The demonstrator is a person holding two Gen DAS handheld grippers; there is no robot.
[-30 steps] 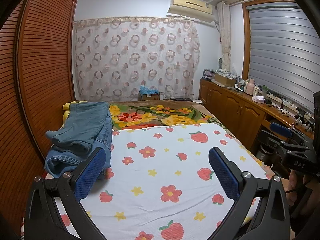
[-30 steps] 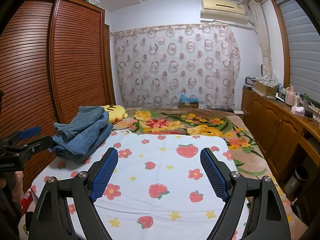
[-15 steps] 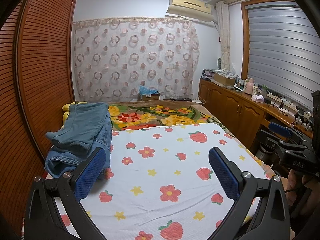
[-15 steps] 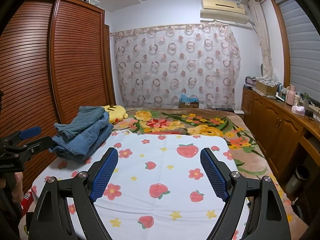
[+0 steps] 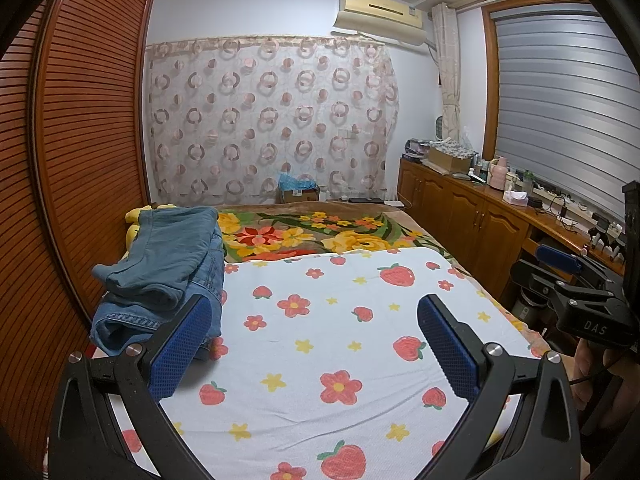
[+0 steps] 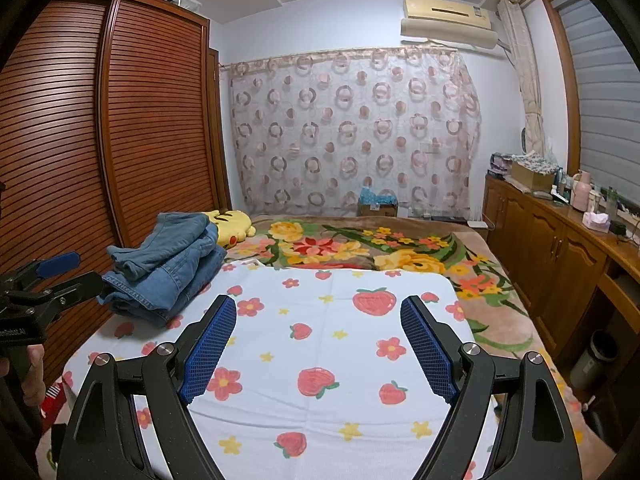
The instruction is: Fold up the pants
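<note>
At left of both views, against the wardrobe (image 6: 100,140), a heap of denim pants (image 5: 160,268) sits on the edge of the bed, at least two garments stacked, the upper one a greyer blue and the lower one lighter with visible stitched hems. The stack is roughly layered but bunched at its near end; whether each piece is folded properly cannot be told from this angle. A yellow plush toy (image 6: 230,222) lies just behind it.

The strawberry-print sheet (image 5: 340,320) fills the centre and lower part of both views, flat, with no garment spread on it.

Left gripper (image 5: 314,344): jaws spread wide, nothing between them, low centre of its view over the sheet, pants just beyond its left finger. Right gripper (image 6: 318,350): jaws likewise spread and holding nothing, over the sheet's middle.

Judgement on progress: the scene fits two readings. Either the heap is a supply waiting to be laid out and folded, or it is the finished stack set aside. The loose, uneven edges do not settle it.
</note>
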